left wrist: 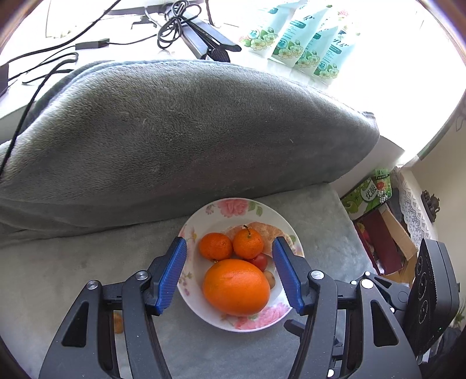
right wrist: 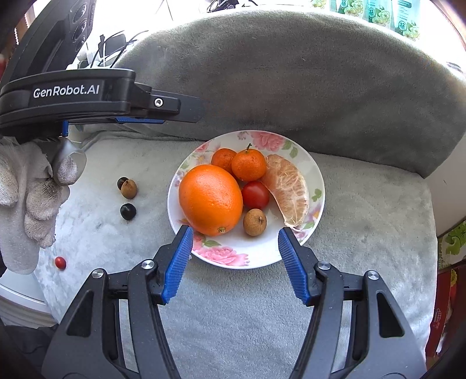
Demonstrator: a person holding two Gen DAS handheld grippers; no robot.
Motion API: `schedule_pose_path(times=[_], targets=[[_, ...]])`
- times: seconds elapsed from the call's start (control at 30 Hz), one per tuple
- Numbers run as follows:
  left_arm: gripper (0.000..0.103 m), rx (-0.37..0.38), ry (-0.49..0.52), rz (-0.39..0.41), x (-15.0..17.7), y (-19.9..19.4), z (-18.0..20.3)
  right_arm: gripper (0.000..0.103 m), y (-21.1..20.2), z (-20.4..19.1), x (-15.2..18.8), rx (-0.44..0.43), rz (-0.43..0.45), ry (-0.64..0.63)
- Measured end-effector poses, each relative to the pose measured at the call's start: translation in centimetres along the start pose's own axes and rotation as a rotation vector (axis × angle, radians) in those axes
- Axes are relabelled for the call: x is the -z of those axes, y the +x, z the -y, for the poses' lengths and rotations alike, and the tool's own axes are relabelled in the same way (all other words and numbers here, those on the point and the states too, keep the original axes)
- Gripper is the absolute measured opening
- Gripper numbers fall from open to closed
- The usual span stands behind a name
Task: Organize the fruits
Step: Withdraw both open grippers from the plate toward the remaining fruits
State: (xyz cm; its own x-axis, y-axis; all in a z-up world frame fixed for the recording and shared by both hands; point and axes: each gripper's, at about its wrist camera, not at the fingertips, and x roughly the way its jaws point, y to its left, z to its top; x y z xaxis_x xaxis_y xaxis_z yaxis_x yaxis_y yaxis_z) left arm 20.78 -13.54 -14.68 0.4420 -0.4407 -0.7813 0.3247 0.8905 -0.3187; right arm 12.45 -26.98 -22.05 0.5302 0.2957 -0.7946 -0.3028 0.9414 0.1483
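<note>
Right wrist: two mandarins (right wrist: 236, 161), one orange (right wrist: 210, 199).

Grey pillow (left wrist: 180, 128) (cables (left wrist: 171, 26) behind)

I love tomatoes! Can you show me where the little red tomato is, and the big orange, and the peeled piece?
little red tomato (right wrist: 255, 195), right wrist view, middle of its shiny skin.
big orange (right wrist: 210, 199), right wrist view, centre of its peel.
peeled piece (right wrist: 288, 189), right wrist view, middle of the segments.
</note>
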Motion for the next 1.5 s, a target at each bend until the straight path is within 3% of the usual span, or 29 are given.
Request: schedule_pose_path(times=[0.33, 0.67, 0.87, 1.13, 1.5], targets=[[0.061, -0.036, -0.061, 0.041, 1.7, -3.8, -3.3, 0.064, -1.4, -1.7, -0.5, 0.019, 0.051, -0.019], [0.061, -0.125, -0.110, 0.067, 5.6, -7.9, -7.1, 0.064, -1.5, -4.0, -1.7, 0.007, 0.079, -0.055], [0.061, -0.163, -0.143, 0.060, 8.4, -9.9, -8.9, 0.064, -0.4, -5.9, -2.8, 0.007, 0.015, -0.113], [0.061, -0.224, -0.193, 0.050, 12.6, -12.8, -10.9, 0.064, 1.2, -7.7, -4.2, -0.089, -0.018, -0.099], [0.058, -0.260, -0.349, 0.001, 20.2, -14.7, -13.5, 0.064, 4.2, -11.6, -6.0, -0.146, -0.075, -0.170]])
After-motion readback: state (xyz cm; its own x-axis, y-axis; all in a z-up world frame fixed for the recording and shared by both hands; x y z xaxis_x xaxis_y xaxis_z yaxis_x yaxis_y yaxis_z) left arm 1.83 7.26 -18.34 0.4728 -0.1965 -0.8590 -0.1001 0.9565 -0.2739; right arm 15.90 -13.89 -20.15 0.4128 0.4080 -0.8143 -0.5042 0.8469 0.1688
